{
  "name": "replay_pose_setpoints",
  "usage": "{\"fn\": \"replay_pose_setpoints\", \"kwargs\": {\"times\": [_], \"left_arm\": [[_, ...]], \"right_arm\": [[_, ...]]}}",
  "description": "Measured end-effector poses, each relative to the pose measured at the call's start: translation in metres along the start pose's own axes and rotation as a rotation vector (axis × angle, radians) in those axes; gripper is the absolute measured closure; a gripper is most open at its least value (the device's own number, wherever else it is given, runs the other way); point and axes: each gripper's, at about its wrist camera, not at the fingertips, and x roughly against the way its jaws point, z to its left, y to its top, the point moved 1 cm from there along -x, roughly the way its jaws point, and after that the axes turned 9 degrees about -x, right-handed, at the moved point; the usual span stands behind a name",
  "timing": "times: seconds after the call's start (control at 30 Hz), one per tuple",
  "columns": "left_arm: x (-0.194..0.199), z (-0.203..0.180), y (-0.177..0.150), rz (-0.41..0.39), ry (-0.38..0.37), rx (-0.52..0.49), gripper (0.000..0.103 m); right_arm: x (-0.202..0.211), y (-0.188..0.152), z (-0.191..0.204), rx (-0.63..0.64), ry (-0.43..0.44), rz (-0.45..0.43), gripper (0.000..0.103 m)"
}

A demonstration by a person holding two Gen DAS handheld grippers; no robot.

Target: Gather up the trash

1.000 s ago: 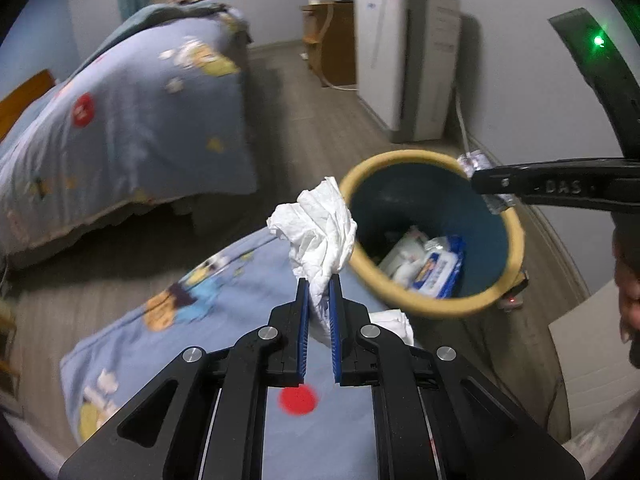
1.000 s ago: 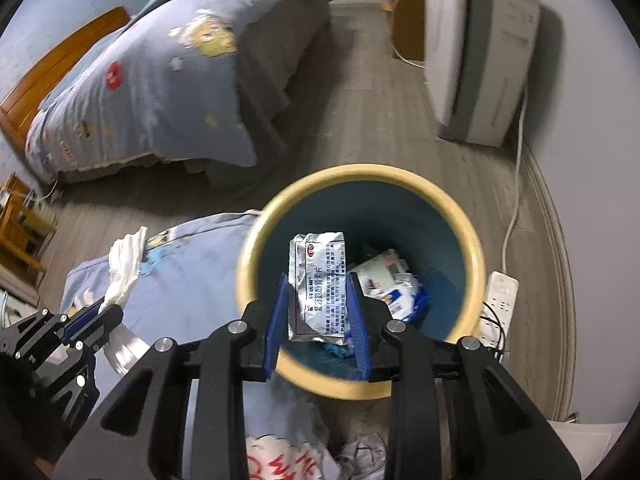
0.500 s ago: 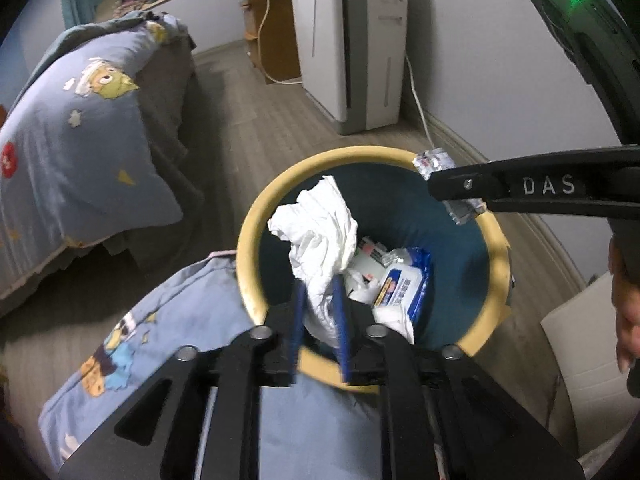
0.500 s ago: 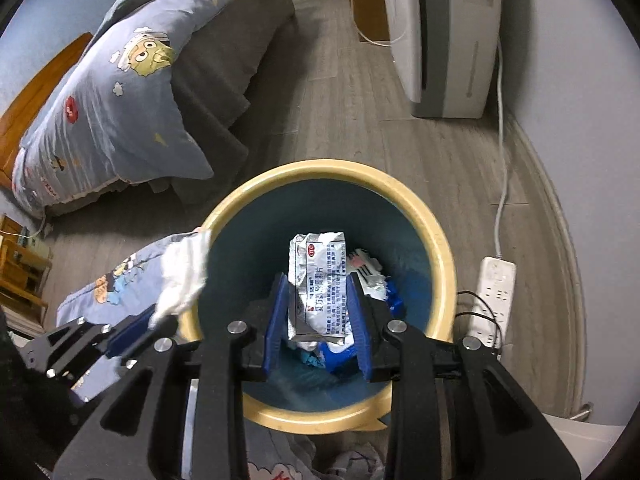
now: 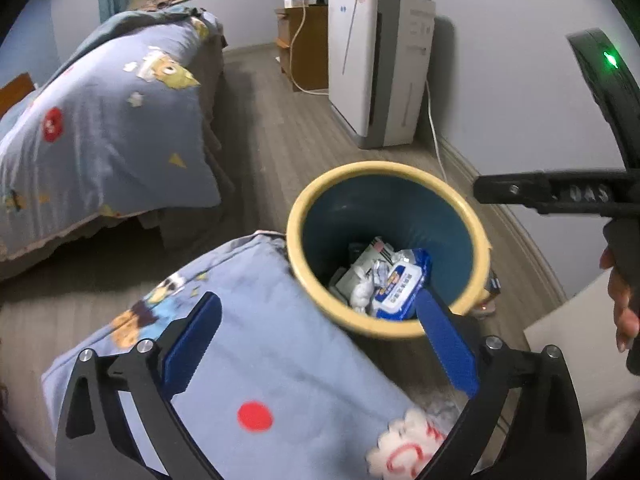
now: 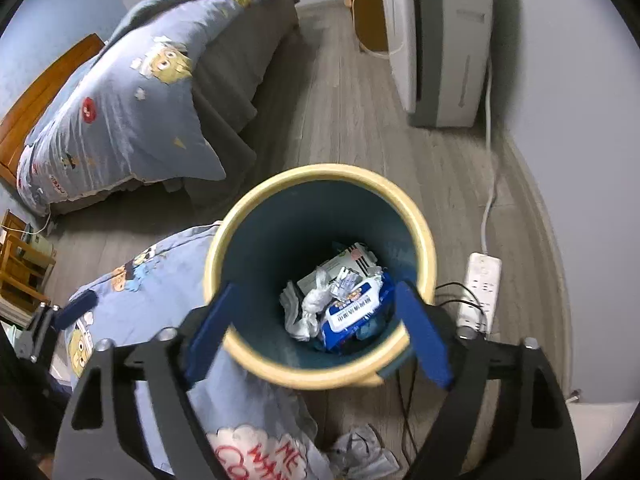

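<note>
1. Bedroom with a wooden floor (image 6: pixel 352 128); a bed (image 6: pixel 132 112) stands to the left.
2. The bin (image 6: pixel 320 178) holds a tissue (image 6: pixel 316 300) and a wipes pack (image 6: pixel 352 312).
3. The left hand-held gripper (image 5: pixel 316 344) and the right hand-held gripper (image 6: pixel 316 336) are both opening, nothing between their jaws.

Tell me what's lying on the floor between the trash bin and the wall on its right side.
In the right wrist view, a white power strip with dark cables plugged in lies on the wood floor between the yellow-rimmed bin and the wall.
</note>
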Motion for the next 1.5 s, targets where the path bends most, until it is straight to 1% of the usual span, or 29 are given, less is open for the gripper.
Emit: {"fn": "replay_pose_setpoints", "kwargs": {"times": [0.03, 0.07, 0.2, 0.37, 0.43, 0.5, 0.57, 0.67, 0.83, 1.5], "left_arm": [[0.008, 0.000, 0.000, -0.001, -0.001, 0.006, 0.005], [0.019, 0.001, -0.001, -0.002, -0.002, 0.013, 0.005], [0.054, -0.001, -0.008, -0.013, 0.021, 0.019, 0.005], [0.080, -0.005, -0.025, 0.002, 0.061, 0.025, 0.005], [0.083, -0.006, -0.031, 0.002, 0.068, 0.022, 0.005], [0.083, -0.005, -0.036, -0.011, 0.101, 0.024, 0.005], [0.082, 0.000, -0.039, -0.010, 0.119, 0.044, 0.005], [0.082, 0.007, -0.040, -0.014, 0.083, 0.067, 0.005], [0.085, 0.014, -0.041, -0.024, 0.106, 0.068, 0.005], [0.089, 0.017, -0.044, -0.024, 0.106, 0.061, 0.005]], "right_arm": [[0.009, -0.005, 0.000, 0.005, -0.007, -0.010, 0.007], [0.016, -0.010, 0.002, 0.011, -0.009, -0.017, 0.006], [0.047, -0.035, 0.007, 0.048, -0.024, -0.043, 0.006], [0.065, -0.063, 0.012, 0.058, 0.002, -0.038, 0.006], [0.063, -0.069, 0.015, 0.067, 0.002, -0.029, 0.006], [0.058, -0.074, 0.017, 0.076, -0.008, -0.016, 0.006], [0.053, -0.076, 0.020, 0.085, 0.004, 0.010, 0.006], [0.056, -0.078, 0.021, 0.088, 0.022, 0.000, 0.006], [0.057, -0.079, 0.020, 0.075, 0.047, 0.006, 0.006], [0.059, -0.080, 0.024, 0.089, 0.039, -0.003, 0.006]]}}
